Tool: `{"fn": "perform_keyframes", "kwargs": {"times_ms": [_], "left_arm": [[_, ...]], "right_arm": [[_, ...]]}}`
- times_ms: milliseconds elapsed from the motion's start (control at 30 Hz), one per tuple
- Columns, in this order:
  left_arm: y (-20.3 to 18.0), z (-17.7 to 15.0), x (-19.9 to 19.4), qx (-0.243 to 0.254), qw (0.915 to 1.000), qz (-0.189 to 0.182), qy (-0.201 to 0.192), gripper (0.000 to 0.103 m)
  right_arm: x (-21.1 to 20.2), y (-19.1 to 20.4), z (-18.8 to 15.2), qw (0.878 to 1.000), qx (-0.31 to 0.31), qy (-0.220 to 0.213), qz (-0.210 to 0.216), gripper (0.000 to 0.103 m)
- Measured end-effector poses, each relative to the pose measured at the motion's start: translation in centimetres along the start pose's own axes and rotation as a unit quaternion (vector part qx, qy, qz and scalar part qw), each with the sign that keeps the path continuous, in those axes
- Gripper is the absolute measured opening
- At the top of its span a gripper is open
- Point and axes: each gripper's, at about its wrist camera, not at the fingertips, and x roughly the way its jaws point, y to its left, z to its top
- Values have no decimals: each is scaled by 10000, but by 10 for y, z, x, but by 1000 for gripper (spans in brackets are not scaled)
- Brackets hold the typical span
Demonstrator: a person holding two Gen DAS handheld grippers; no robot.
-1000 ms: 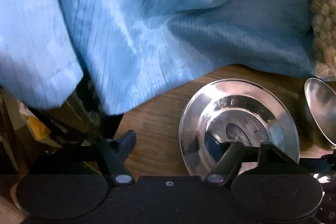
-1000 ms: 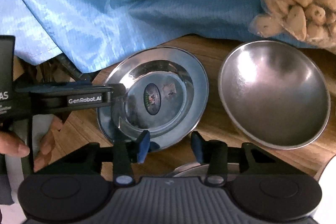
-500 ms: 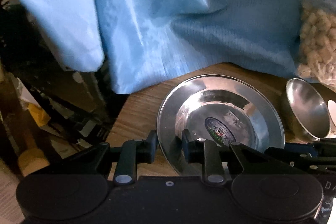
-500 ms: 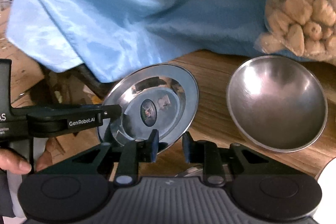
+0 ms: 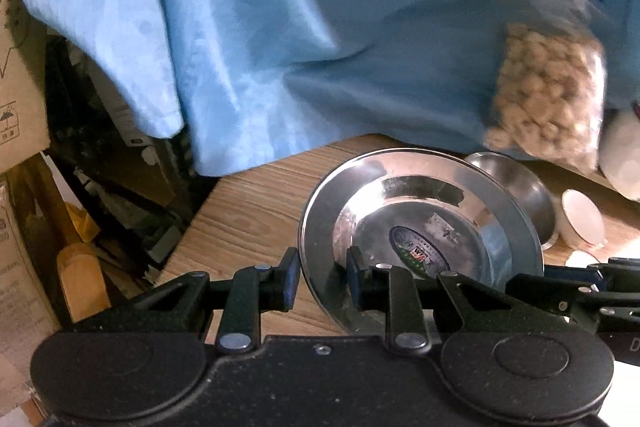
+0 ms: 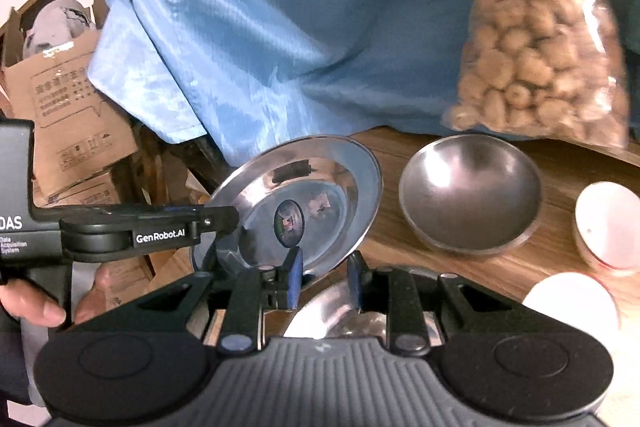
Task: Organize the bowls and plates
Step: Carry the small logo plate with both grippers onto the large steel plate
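Steel bowl (image 6: 470, 193) beside tilted plate (image 6: 320, 187), nut bag (image 6: 540, 67) behind.

Steel bowl (image 6: 470, 193) blocks right; left apparently free.

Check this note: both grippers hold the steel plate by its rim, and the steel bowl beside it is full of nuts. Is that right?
Not quite. The steel bowl is empty; the nuts sit in a clear bag behind it, as the right wrist view shows. The rest stands: the left gripper and the right gripper both hold the steel plate by its rim.
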Motion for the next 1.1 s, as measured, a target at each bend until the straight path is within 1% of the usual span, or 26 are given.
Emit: {"fn": "perform_keyframes", "kwargs": {"times_ms": [200,400,667,1000,1100], "left_arm": [[-26,-17,-9,1,9999,-98,98,27],[-46,-30,-13,-24,9997,-112,206,27],[-65,-44,-8,57,9985,-120,531,28],[-78,-48,-10,188,9981,-66,588,28],[-80,-50,-9,137,9977,-114,658,28]], "right_arm": [[-26,-13,-15,10000,3,39,-79,27],[-42,-26,-30,9998,42,115,-130,27],[-51,-40,-43,9991,67,375,-190,27],[-58,-49,-50,9989,151,427,-156,27],[-59,-52,-51,9987,194,435,-177,27]]}}
